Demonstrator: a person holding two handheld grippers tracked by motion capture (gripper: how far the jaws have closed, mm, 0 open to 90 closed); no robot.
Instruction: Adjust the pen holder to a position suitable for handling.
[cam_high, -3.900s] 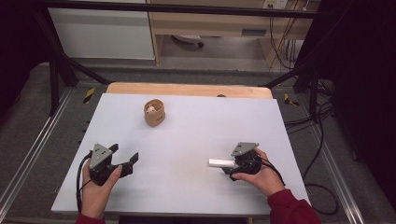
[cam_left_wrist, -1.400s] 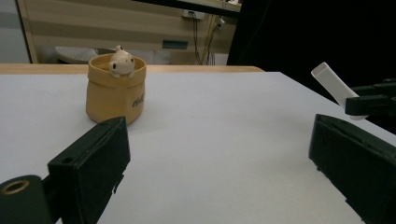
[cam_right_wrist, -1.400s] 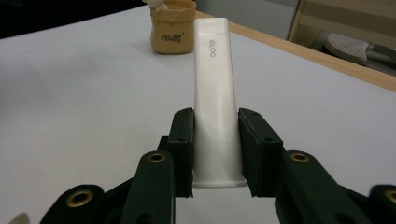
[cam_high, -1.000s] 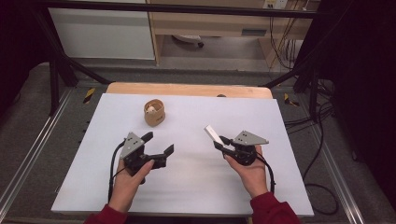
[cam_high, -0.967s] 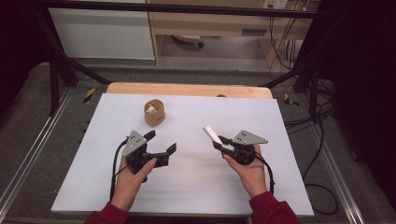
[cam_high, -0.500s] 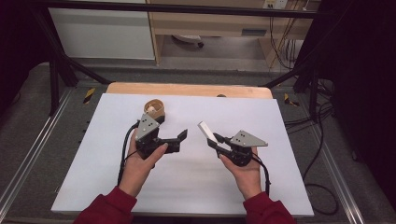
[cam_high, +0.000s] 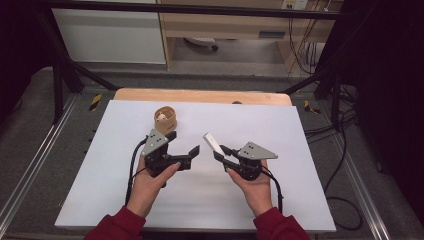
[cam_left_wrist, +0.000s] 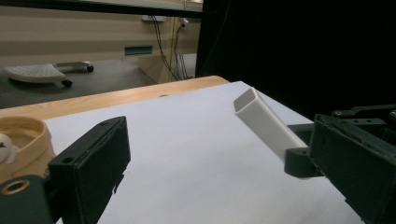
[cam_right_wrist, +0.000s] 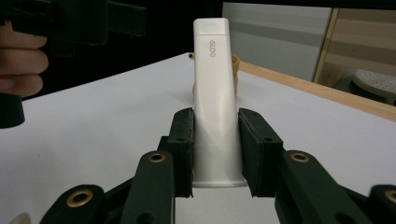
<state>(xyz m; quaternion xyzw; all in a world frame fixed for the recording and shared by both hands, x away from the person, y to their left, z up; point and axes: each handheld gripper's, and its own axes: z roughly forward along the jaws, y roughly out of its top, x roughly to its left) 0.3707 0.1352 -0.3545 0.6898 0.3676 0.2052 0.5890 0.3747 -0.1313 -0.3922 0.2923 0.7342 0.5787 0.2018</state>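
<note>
A white flat stick marked "GLOO" (cam_right_wrist: 214, 93) stands between the jaws of my right gripper (cam_right_wrist: 215, 154), which is shut on its lower end. In the high view the white stick (cam_high: 212, 143) points up and left from the right gripper (cam_high: 221, 153) at mid table. My left gripper (cam_high: 184, 143) hovers just left of it, open and empty. In the left gripper view the white stick (cam_left_wrist: 265, 122) slants between the wide-apart jaws of the left gripper (cam_left_wrist: 219, 154), farther off. A small tan cup (cam_high: 165, 118) with something white inside sits behind the left gripper.
The white table top (cam_high: 300, 150) lies on a wooden board (cam_high: 200, 95) that shows along the far edge. The tan cup (cam_left_wrist: 21, 137) sits close by the left jaw. Metal frame rails (cam_high: 30, 165) and cables (cam_high: 345, 150) flank the table.
Both grippers have moved away from the near edge and toward each other. The left gripper has come up beside the cup, close to the stick, which now tilts up-left.
</note>
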